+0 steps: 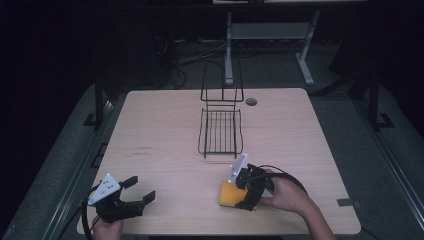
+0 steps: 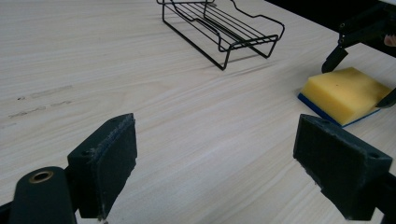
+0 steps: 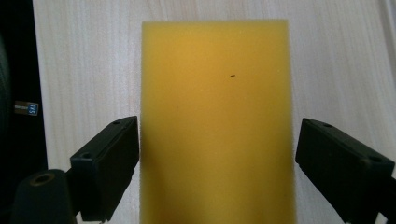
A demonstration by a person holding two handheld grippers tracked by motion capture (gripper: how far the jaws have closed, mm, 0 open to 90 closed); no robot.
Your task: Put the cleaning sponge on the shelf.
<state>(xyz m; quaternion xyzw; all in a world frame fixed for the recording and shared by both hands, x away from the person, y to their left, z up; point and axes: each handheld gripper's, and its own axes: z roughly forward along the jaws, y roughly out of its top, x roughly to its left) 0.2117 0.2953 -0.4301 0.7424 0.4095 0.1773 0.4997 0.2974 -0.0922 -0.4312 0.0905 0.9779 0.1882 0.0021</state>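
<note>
Your right tongs stand wide astride the one yellow sponge, which lies flat on the desk near its 5 o'clock edge, jaws just beside its long sides but not yet gripping; your left tongs hang wide and empty at 7 o'clock; if you close too high, I judge the soft foam may squash and slip free, or its blue underside drag; one wire rack waits toward 12 o'clock.
</note>
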